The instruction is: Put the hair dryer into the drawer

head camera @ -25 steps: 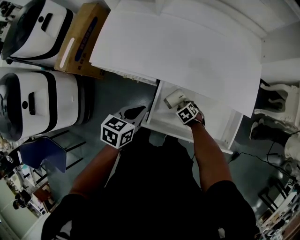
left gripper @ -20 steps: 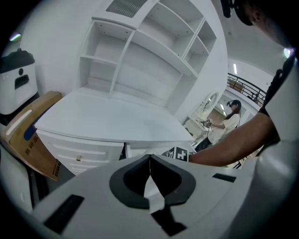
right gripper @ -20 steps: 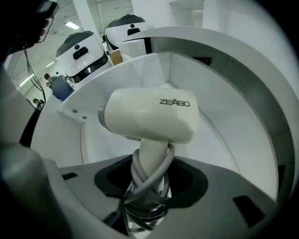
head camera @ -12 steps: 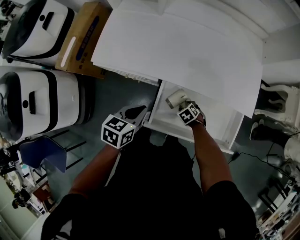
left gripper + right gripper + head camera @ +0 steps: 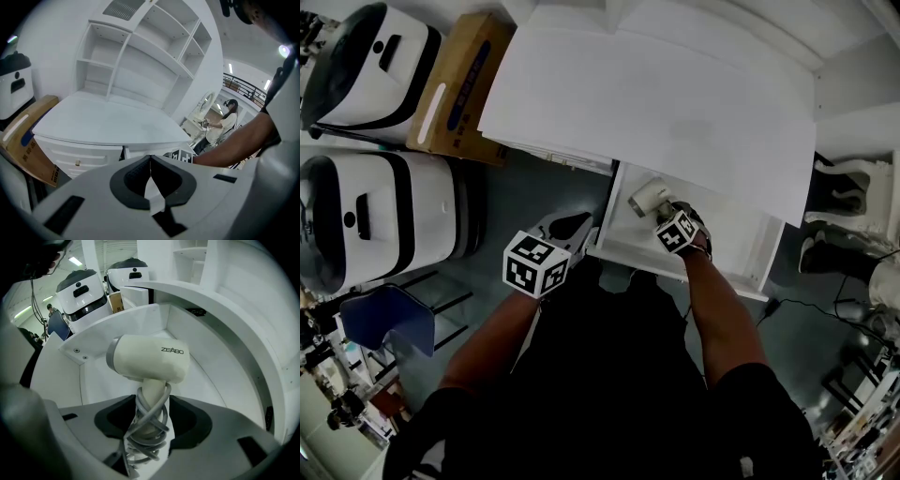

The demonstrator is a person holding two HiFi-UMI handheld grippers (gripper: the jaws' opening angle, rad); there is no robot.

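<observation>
Right gripper (image 5: pixel 153 401) had its jaws clamped on the handle of the cream plastic hair dryer (image 5: pixel 150 359). The grey cord was wound round that handle and squeezed between the black pads, so the claw was closed on the dryer and not empty. The dryer sat straight ahead of the claw. Its handle ran along the gripper's own line, butt end back between the jaws, and the barrel lay crosswise at the far end. The barrel's long axis ran left to right across the right gripper view. The grey-ringed end pointed toward the left side wall of the open white wooden drawer (image 5: pixel 731 239), and the printed side faced the camera. Could not tell which end was the nozzle. The dryer was already inside the drawer cavity, toward its back left corner and under the overhanging edge of the white desk top (image 5: pixel 656 103). No view showed whether it was touching the drawer floor or hanging just above it. The right gripper was the only one near it. Left gripper (image 5: pixel 150 161) was pinched closed with nothing between the pads, outside the drawer by its front left corner and apart from the dryer. Judgement: placement looked nearly done. The move left was to lower until the barrel rested on the floor, then open the jaws. With the handle in line with the claw, backing straight out toward the drawer's front edge should clear it. The loose cord loops could snag on a pad.
</observation>
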